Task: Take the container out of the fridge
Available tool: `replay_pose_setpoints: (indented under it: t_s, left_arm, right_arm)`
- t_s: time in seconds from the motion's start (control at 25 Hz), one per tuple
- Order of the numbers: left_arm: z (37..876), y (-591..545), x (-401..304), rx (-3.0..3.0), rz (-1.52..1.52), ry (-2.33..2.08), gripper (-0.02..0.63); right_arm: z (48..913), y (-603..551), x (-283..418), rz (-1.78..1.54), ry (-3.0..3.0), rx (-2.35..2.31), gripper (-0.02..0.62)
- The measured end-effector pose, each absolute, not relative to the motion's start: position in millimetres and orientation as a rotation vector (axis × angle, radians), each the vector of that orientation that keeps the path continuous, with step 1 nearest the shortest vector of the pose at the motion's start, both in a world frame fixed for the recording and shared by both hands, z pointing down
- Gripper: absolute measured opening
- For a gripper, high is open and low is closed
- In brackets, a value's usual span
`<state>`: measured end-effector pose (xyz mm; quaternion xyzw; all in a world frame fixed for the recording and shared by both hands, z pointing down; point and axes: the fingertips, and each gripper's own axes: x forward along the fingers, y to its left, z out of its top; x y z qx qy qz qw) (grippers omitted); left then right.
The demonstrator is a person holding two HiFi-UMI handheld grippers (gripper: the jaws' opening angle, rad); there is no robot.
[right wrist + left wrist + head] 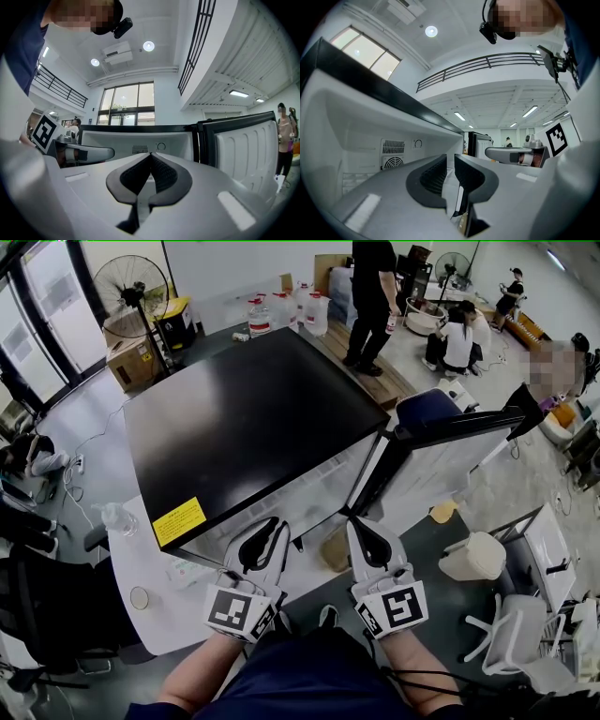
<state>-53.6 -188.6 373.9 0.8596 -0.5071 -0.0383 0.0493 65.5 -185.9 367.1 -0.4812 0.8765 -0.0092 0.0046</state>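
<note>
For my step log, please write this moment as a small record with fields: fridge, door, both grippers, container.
fridge: black top, white inside
door: open, at the right in the head view
left gripper: jaws slightly apart, nothing between, facing the fridge
right gripper: jaws together, empty
container: not seen in any view

Glossy black fridge top [244, 418]; smooth white, seemingly plastic, door liner [243, 145]

Yellow sticker [178, 520] on the fridge [244, 418] top is unreadable.
</note>
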Motion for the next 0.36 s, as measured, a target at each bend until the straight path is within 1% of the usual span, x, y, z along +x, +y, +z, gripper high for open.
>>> replay_pose_setpoints:
  t_s: [0.36]
  left_arm:
    - [378.5,-187.9,-51.3,2.601,-0.117,-1.557,0.052]
  right_arm:
    - [367.8,-187.5,67.1,-0.036,2.743,-1.488,0.006]
